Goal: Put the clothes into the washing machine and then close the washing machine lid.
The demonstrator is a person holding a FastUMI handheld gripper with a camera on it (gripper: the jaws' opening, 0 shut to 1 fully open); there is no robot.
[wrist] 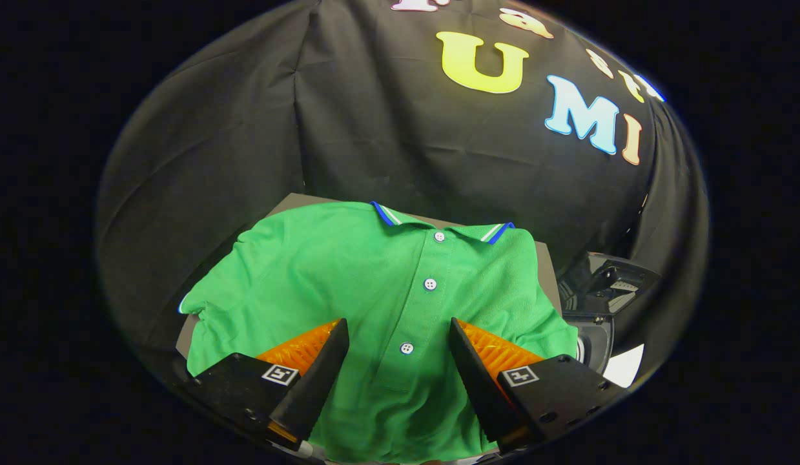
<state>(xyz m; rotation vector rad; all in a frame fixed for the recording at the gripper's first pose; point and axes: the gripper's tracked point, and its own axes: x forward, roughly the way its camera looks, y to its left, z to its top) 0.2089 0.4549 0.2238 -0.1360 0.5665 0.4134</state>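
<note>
The gripper (400, 336) hangs wide open, holding nothing, over the green polo shirt (348, 278) spread just ahead at twelve o'clock; light, limp cloth, probably best pinched along the buttoned placket.

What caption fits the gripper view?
Open gripper over the buttoned placket of a green polo shirt on a grey table; dark washing machine beside it.
</note>
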